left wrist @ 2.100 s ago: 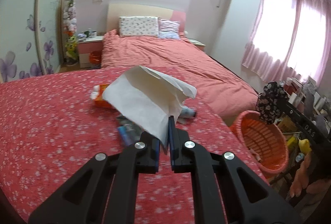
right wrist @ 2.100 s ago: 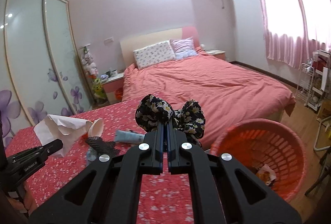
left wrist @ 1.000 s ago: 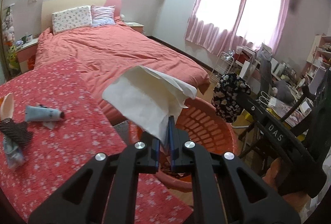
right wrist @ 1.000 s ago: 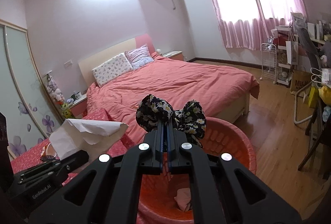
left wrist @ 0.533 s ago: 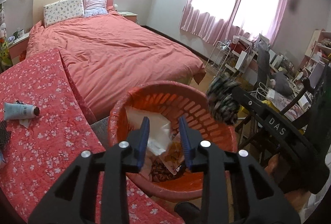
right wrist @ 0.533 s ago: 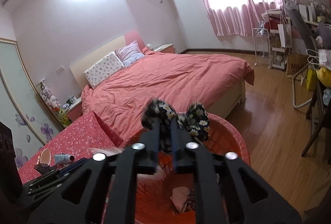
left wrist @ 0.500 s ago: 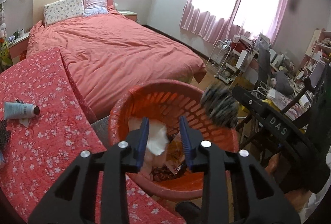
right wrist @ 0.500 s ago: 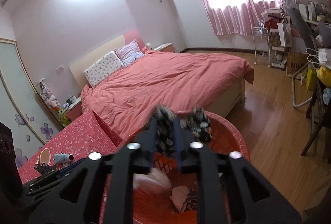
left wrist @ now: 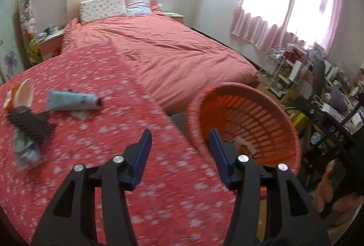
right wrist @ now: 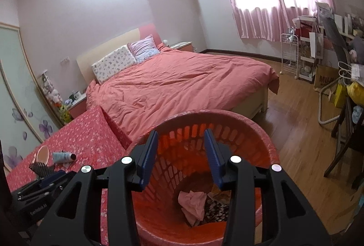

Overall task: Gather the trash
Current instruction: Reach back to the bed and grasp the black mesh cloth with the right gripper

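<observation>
Both loads have dropped: left gripper (left wrist: 179, 152) and right gripper (right wrist: 181, 157) gape empty; one orange basket (right wrist: 261, 132) fills lower centre.

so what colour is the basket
Orange-red, slotted walls; the basket shows best in the right wrist view.

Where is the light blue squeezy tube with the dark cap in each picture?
Left wrist view: the light blue tube lies on the flowery red cover, upper left, dark cap pointing right.
Right wrist view: the tube is small, far left, beside a pink oval thing.
Shared landmark: the orange plastic basket.
</observation>
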A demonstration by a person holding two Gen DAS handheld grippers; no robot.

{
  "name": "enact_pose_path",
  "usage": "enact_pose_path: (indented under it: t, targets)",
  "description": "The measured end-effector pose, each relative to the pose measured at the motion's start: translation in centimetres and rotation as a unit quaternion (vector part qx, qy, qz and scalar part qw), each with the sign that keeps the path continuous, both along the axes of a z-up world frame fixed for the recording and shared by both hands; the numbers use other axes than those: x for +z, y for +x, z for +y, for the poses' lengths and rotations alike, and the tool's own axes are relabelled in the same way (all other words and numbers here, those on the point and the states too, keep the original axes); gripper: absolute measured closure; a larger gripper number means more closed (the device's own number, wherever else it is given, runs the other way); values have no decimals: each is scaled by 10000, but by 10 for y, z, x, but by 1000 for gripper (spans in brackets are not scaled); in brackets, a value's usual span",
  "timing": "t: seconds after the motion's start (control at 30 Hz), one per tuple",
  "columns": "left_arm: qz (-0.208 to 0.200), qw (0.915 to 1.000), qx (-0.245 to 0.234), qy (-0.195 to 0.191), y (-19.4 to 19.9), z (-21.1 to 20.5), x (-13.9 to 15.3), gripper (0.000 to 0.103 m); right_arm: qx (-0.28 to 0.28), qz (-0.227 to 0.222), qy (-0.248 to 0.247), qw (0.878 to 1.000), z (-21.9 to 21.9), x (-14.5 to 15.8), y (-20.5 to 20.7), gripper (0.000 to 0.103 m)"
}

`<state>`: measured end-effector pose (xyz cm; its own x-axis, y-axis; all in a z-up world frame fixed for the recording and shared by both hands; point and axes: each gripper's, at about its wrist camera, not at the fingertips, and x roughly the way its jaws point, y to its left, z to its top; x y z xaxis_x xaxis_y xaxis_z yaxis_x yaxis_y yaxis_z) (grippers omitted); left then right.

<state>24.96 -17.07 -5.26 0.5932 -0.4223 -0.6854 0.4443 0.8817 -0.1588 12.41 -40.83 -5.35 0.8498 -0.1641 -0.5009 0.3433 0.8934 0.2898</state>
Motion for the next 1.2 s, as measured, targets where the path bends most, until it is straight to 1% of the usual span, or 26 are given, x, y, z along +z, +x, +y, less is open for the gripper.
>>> enact_pose_path:
  t: [0.23, 0.37, 0.5, 0.57, 0.7, 0.8, 0.9, 1.0, 1.13, 1.2]
  targets:
    - [-4, 9989, 458, 24, 2, 50, 2, 51, 336, 91, -99, 9993, 23, 3, 6, 60]
    - [-92, 9971, 749, 49, -2, 83, 5, 50, 631, 162, -171, 9977, 46, 5, 12, 60]
    - [-149, 9927, 1191, 134, -5, 126, 6, 50, 1108, 258, -236, 9932, 77, 7, 23, 60]
    - [-164, 9894, 1430, 179, -4, 146, 7, 47, 1316, 299, -263, 9905, 93, 8, 29, 60]
    - [-170, 9808, 1930, 207, -3, 193, 8, 45, 1886, 409, -334, 9806, 133, 8, 44, 60]
    - [-177, 9723, 2315, 254, -3, 230, 8, 45, 2337, 507, -265, 9706, 164, 8, 58, 60]
    - [-157, 9668, 2538, 265, -3, 253, 8, 45, 2778, 616, -186, 9585, 195, 6, 71, 65]
    - [-128, 9617, 2729, 209, -5, 278, 7, 45, 3138, 732, -172, 9465, 229, 3, 84, 66]
    - [-103, 9562, 2922, 135, -7, 302, 7, 45, 3416, 846, -152, 9359, 258, 1, 95, 67]
    - [-83, 9543, 2985, 100, -8, 312, 5, 45, 3501, 864, -201, 9325, 271, 1, 98, 67]
